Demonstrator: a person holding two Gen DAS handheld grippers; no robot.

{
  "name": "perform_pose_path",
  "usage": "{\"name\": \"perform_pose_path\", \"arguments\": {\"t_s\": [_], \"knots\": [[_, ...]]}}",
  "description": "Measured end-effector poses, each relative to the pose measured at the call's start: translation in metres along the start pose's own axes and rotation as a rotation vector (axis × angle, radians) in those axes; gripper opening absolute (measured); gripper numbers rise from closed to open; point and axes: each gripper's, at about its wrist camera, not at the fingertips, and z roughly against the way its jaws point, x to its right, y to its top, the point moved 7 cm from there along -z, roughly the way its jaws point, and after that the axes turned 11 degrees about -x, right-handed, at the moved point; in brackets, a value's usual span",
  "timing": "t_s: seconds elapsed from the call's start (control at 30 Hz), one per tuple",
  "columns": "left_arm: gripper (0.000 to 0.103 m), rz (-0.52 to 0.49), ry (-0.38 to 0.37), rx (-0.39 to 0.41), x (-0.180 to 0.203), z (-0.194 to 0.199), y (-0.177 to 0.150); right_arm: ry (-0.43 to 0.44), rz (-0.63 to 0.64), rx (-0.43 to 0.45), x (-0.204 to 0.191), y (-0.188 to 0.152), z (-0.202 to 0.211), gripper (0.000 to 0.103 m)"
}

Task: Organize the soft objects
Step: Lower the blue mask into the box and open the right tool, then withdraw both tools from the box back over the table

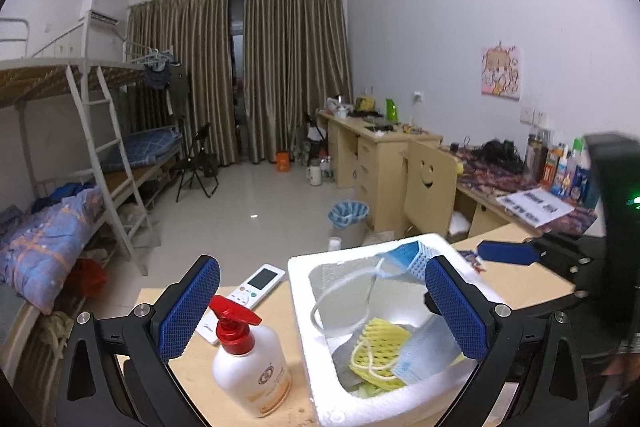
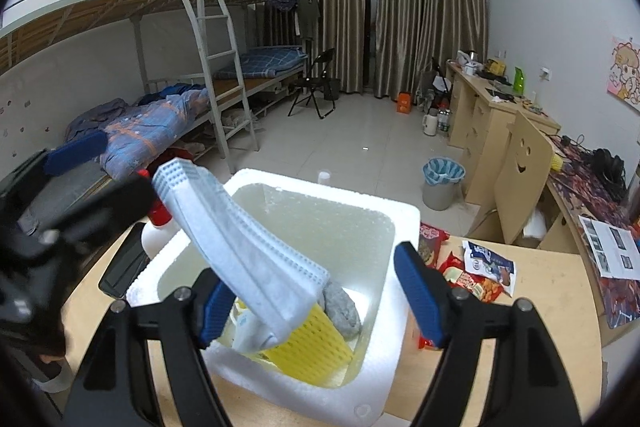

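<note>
a dorm room with a bunk bed point(image 2: 168, 67), drawn curtains and desks along the wall sits behind a small wooden table point(image 2: 552, 291), and everything here is placed by the white foam box point(image 2: 400, 227) on that table. inside the box lie a yellow foam fruit net point(image 1: 380, 351), a folded blue face mask point(image 1: 424, 355) and a grey lump. another face mask point(image 2: 248, 247) hangs over the box's near-left corner, leaning on the inner side of one finger of the right gripper point(image 2: 320, 299); its jaws stand spread and nothing is pinched between them, so the mask looks let go but not yet dropped in. the left gripper point(image 1: 320, 311) is also spread wide and empty, straddling the box's left wall, with a red-pump lotion bottle point(image 1: 248, 363) and a white remote control point(image 1: 248, 295) just outside that wall. snack packets point(image 2: 480, 271) lie to the right of the box. the likely trouble: the loose mask could cling to the finger or catch by its ear loop and slide out over the rim onto the table when the gripper pulls back. a sideways swing of the left gripper could also tip the bottle or shove the light box.
</note>
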Motion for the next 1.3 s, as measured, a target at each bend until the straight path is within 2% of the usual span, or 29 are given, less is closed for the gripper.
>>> {"name": "perform_pose_path", "arguments": {"t_s": [0.23,0.33,0.77,0.93,1.17,1.3], "knots": [[0.103,0.036,0.035,-0.038,-0.01,-0.024,0.003,0.016,0.014,0.007,-0.001,-0.002,0.007,0.079],[0.103,0.037,0.059,-0.018,-0.013,-0.02,0.005,0.018,0.008,0.023,0.002,-0.001,0.014,0.079],[0.103,0.071,0.054,0.04,-0.018,0.012,0.011,-0.001,-0.008,0.062,0.008,0.002,0.026,0.08],[0.103,0.068,0.062,0.06,-0.014,0.028,0.009,-0.013,-0.031,0.09,0.01,-0.002,0.042,0.083],[0.103,0.066,0.067,0.076,-0.009,0.062,0.001,0.007,-0.068,0.152,0.01,-0.011,0.076,0.103],[0.103,0.055,0.07,0.102,-0.001,0.092,-0.004,-0.011,-0.084,0.189,0.008,-0.019,0.102,0.103]]}}
